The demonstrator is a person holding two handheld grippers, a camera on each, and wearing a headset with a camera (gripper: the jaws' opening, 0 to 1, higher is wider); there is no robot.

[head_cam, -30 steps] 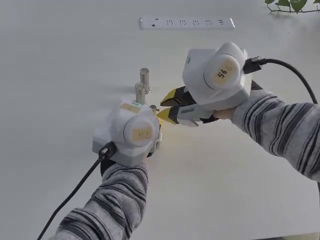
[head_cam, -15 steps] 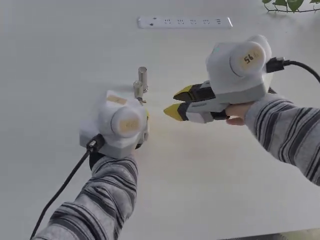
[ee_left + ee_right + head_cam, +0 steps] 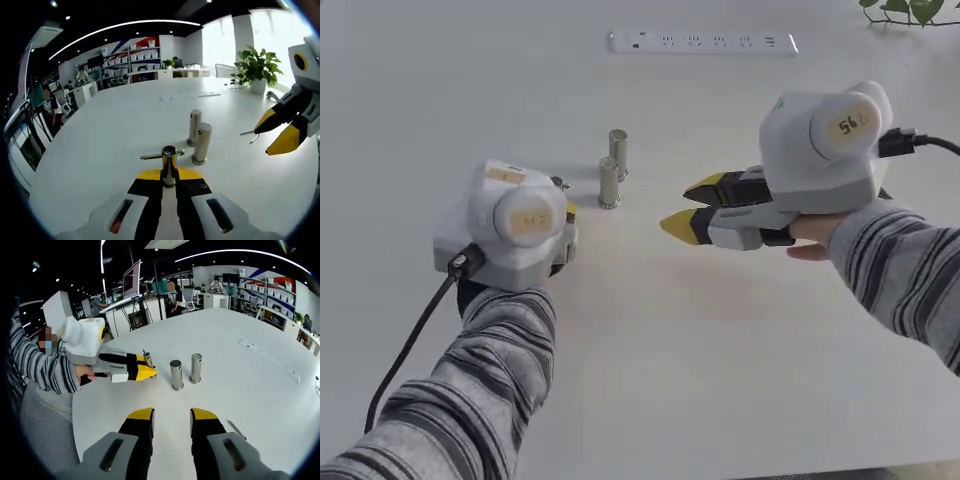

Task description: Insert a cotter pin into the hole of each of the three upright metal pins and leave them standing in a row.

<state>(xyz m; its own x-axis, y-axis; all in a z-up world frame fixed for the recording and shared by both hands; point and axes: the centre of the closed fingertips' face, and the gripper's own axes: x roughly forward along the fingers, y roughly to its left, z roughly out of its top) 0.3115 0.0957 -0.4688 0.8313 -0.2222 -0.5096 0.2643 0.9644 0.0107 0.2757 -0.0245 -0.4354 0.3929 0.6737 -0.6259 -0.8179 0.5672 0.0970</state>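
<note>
L gripper point(image 3: 169, 177) pinches pin point(image 3: 169, 156), cotter point(image 3: 150, 156) already through; R gripper point(image 3: 171, 417) jaws spread, empty. Pin prob. heavy, stiff, slick steel: hold mid-shaft, under the cotter.

The left gripper point(image 3: 169, 176) and right gripper point(image 3: 692, 207) are off-white with black, yellow-tipped jaws. The held pin point(image 3: 168, 161) and standing pins point(image 3: 610, 183) are shiny silver. Sleeves point(image 3: 510, 385) are grey with dark stripes. The table point(image 3: 720, 350) is white, as is the strip point(image 3: 703, 42) at top centre. Leaves point(image 3: 910, 10) at upper right are green, and the cables point(image 3: 410, 340) are black.
</note>
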